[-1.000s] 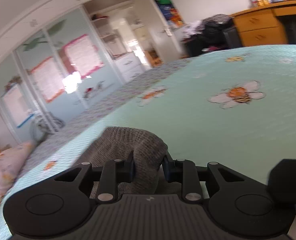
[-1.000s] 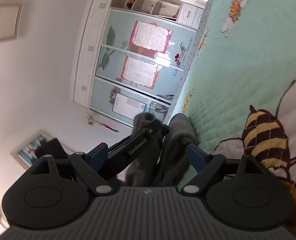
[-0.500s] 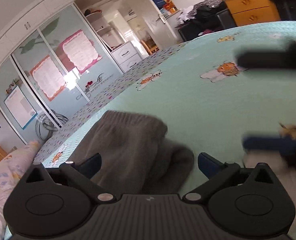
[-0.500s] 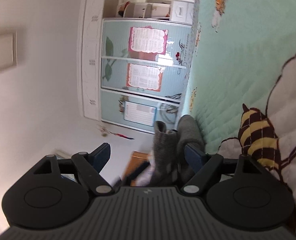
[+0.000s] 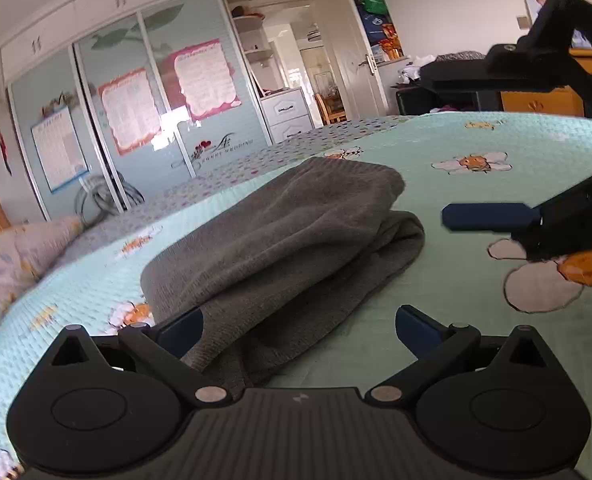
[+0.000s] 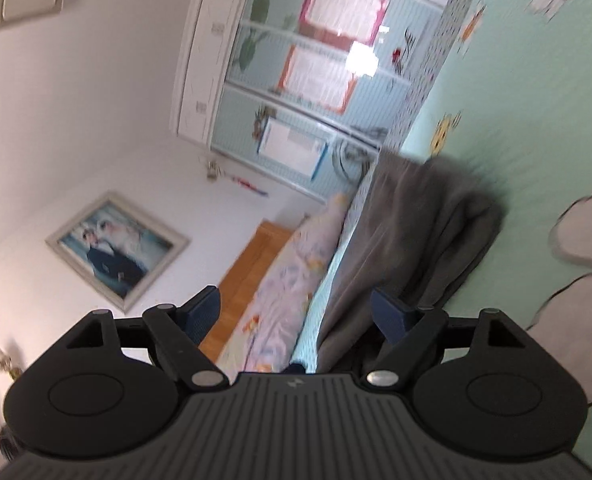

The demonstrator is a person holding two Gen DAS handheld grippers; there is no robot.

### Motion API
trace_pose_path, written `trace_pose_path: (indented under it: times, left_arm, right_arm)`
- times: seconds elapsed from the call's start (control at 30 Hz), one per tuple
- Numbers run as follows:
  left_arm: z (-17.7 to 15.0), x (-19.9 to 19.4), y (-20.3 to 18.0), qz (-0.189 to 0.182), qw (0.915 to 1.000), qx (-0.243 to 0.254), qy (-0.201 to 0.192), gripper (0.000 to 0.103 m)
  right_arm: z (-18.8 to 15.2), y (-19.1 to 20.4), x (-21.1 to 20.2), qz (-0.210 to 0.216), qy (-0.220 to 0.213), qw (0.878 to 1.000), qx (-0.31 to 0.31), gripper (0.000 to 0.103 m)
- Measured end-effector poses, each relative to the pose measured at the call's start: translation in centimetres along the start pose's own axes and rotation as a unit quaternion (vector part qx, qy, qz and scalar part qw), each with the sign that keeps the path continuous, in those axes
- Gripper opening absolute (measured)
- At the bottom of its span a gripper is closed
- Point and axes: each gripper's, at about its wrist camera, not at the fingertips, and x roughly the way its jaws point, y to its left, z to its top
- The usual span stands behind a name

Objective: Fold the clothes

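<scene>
Since grey knit garment (image 5: 280, 232) is soft, floppy | pinch folded edge | left hand-held gripper (image 5: 298, 330) released | right hand-held gripper (image 6: 296, 312) released, empty | bed (image 5: 476, 136)

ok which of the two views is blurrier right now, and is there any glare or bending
Right wrist view: blurrier, the grey garment and the bedspread smeared, glare on the wardrobe doors. Left wrist view: mostly sharp, the garment's knit readable, a bright patch on the wardrobe, and fisheye bending of the wardrobe's lines and the bed's far edge.
</scene>
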Motion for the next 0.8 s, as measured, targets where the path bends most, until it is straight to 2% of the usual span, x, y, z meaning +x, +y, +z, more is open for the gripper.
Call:
trace_pose_path:
  times: [0.1, 0.2, 0.27, 0.4, 0.5, 0.6, 0.67, 0.73, 0.8]
  left_arm:
    - [-1.2, 2.2, 0.0, -0.011, 0.9989, -0.005, 0.046, 0.102]
    - [-1.3, 2.6, -0.7, -0.005, 0.9987, 0.018, 0.048, 0.102]
    - [-1.4, 2.6, -0.4, -0.01, 0.9987, 0.012, 0.048, 0.102]
    - [-1.6, 2.8, -0.5, -0.009, 0.9989, 0.016, 0.044, 0.103]
    - [-1.6, 3.1, -0.7, -0.008, 0.9988, 0.019, 0.045, 0.103]
    - [-1.6, 3.4, -0.2, -0.016, 0.9987, 0.012, 0.047, 0.102]
    - [-1.6, 3.6, 0.2, -0.022, 0.9986, 0.004, 0.049, 0.102]
    - [-1.6, 3.8, 0.7, -0.029, 0.9983, -0.005, 0.051, 0.102]
    - [-1.6, 4.0, 1.2, -0.035, 0.9979, -0.015, 0.053, 0.103]
  right_arm:
    - [0.2, 1.3, 2.1, -0.023, 0.024, 0.999, -0.011, 0.084]
    - [0.4, 2.5, 4.5, -0.034, 0.055, 0.997, -0.037, 0.084]
    - [0.4, 3.1, 6.4, -0.039, 0.088, 0.994, -0.046, 0.084]
    - [-0.2, 4.2, 10.4, -0.057, 0.156, 0.981, -0.102, 0.084]
    - [0.2, 3.8, 13.8, -0.065, 0.216, 0.969, -0.101, 0.084]
    - [1.4, 2.6, 16.7, -0.124, 0.224, 0.957, -0.134, 0.074]
    - [2.5, 1.4, 17.2, -0.124, 0.216, 0.96, -0.126, 0.057]
    - [3.3, 0.9, 17.4, -0.123, 0.205, 0.964, -0.113, 0.056]
    - [3.1, 1.5, 16.5, -0.107, 0.195, 0.969, -0.111, 0.059]
